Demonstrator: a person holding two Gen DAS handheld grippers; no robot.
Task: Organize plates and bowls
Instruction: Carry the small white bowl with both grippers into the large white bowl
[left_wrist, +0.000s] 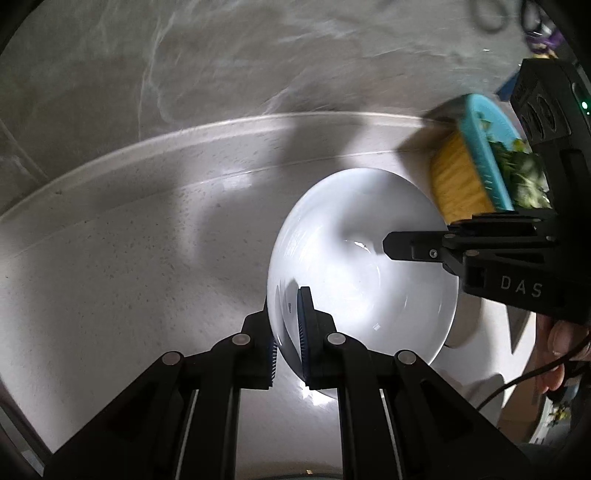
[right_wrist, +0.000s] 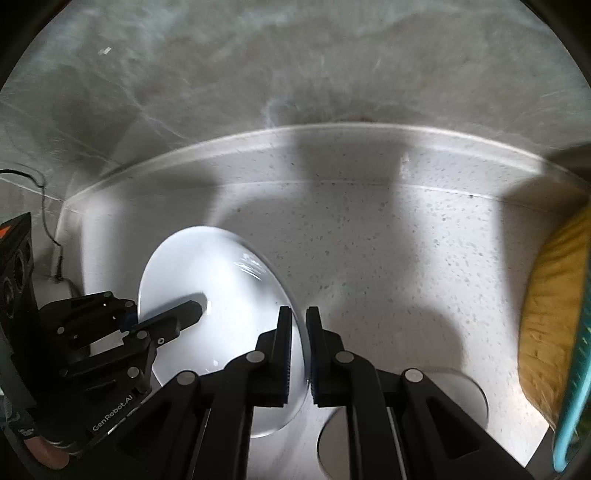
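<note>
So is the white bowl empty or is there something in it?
Empty: the white bowl shows only a bare glossy inside with light reflections in both views.

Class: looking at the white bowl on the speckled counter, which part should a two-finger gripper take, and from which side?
Take the white bowl by its thin rim, from above, one finger inside and one outside. Its wide, smooth body gives no other hold. Both the left gripper and the right gripper pinch opposite rim edges this way.

The bowl (left_wrist: 364, 258) hangs over the round table (left_wrist: 129, 258) between the two grippers, with the left gripper (left_wrist: 291, 332) pinching its near rim in the left wrist view, the right gripper (right_wrist: 298, 354) pinching the opposite rim, and a basket (left_wrist: 476, 162) just behind the bowl.
</note>
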